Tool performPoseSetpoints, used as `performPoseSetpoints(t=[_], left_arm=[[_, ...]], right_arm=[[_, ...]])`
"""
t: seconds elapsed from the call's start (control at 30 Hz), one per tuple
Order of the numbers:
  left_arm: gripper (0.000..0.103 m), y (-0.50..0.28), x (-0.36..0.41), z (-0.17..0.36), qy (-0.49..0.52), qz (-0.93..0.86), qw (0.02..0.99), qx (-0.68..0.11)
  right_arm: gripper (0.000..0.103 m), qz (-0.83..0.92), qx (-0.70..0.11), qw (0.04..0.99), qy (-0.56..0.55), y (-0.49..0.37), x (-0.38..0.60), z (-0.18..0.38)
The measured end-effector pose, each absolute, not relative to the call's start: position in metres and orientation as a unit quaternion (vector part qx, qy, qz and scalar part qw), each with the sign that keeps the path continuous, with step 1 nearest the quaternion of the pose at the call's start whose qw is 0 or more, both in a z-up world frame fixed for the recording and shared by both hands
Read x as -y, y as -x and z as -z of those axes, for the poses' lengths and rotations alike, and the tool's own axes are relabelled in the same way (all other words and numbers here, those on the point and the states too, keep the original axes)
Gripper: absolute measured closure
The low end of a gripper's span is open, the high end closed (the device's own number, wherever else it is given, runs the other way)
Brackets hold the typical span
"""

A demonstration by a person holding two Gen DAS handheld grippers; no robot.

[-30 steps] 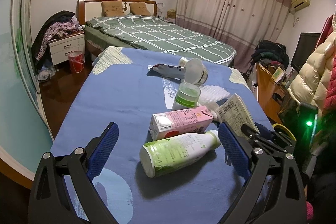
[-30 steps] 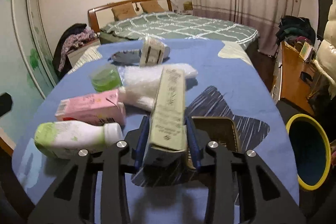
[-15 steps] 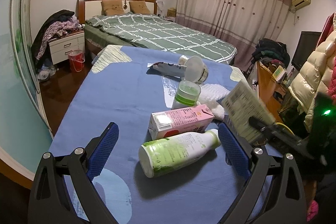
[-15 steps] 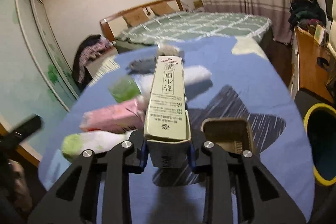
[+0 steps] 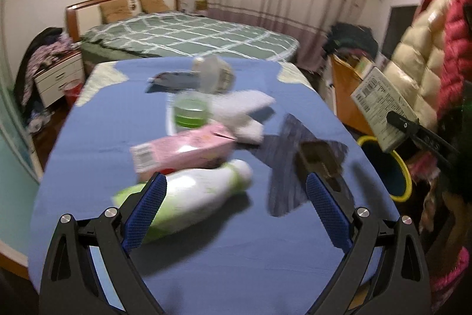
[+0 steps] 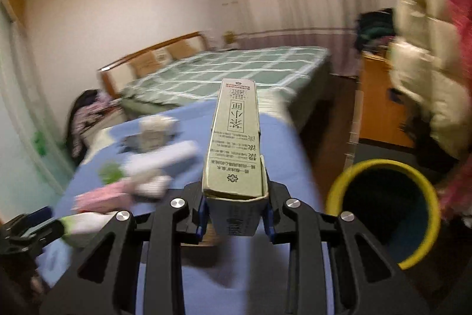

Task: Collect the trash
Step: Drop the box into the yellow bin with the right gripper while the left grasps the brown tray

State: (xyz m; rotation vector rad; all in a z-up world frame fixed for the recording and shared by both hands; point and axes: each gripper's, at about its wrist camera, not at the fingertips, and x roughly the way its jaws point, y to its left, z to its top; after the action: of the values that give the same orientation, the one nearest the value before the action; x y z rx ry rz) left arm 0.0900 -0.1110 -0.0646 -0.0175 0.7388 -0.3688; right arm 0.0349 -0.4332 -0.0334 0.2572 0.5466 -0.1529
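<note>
The right tool [image 6: 235,222] pinches a long green box [image 6: 236,143] at its near end, the blue pads pressed on both sides; its jaws have just been closing a little on the box. The box sticks out forward, above the edge of the blue surface [image 6: 283,155], and the bin with the yellow rim [image 6: 380,214] stands on the floor to the right and lower. In the left view the same box [image 5: 383,108] hangs above the bin [image 5: 398,167].

The left tool [image 5: 236,211] is spread wide and holds nothing. The white bottle [image 5: 188,197] lies just in front of it, touching the pink carton [image 5: 183,149]. Further back are a green cup [image 5: 190,111], some white packaging [image 5: 239,111] and a brown tray [image 5: 318,158].

I think the risk is in the drop. The box is long and held only at one end, so it may swing, hit the rim and fall on the floor if it is released before it is over the opening. Both pictures are blurred, so a fast move could also make it slip.
</note>
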Motion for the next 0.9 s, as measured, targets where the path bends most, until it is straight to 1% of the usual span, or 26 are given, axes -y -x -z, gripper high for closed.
performPoseSetpoints(t=[0.1,0.27,0.5,0.7,0.77,0.8,0.9], left_arm=[[0.009,-0.092,0.137,0.071,-0.003,0.199,0.908,-0.369],[0.009,-0.097,0.182,0.084,-0.022,0.224,0.895,-0.385],[0.009,-0.108,0.247,0.102,-0.062,0.240,0.881,-0.403],[0.009,-0.128,0.273,0.124,-0.070,0.230,0.868,-0.434],[0.009,-0.135,0.277,0.130,-0.065,0.226,0.864,-0.446],[0.009,-0.137,0.276,0.132,-0.063,0.225,0.863,-0.448],[0.009,-0.143,0.279,0.136,-0.061,0.221,0.861,-0.453]], right_arm=[[0.075,0.139,-0.275,0.943,-0.121,-0.025,0.470,0.049],[0.075,0.240,-0.309,0.915,-0.101,-0.026,0.532,0.088],[0.075,0.286,-0.355,0.885,-0.092,-0.042,0.577,0.133],[0.074,0.291,-0.383,0.870,-0.102,-0.050,0.602,0.161],[0.068,0.292,-0.384,0.871,-0.100,-0.049,0.603,0.163],[0.063,0.293,-0.382,0.871,-0.098,-0.048,0.602,0.163],[0.061,0.290,-0.377,0.873,-0.104,-0.045,0.601,0.161]])
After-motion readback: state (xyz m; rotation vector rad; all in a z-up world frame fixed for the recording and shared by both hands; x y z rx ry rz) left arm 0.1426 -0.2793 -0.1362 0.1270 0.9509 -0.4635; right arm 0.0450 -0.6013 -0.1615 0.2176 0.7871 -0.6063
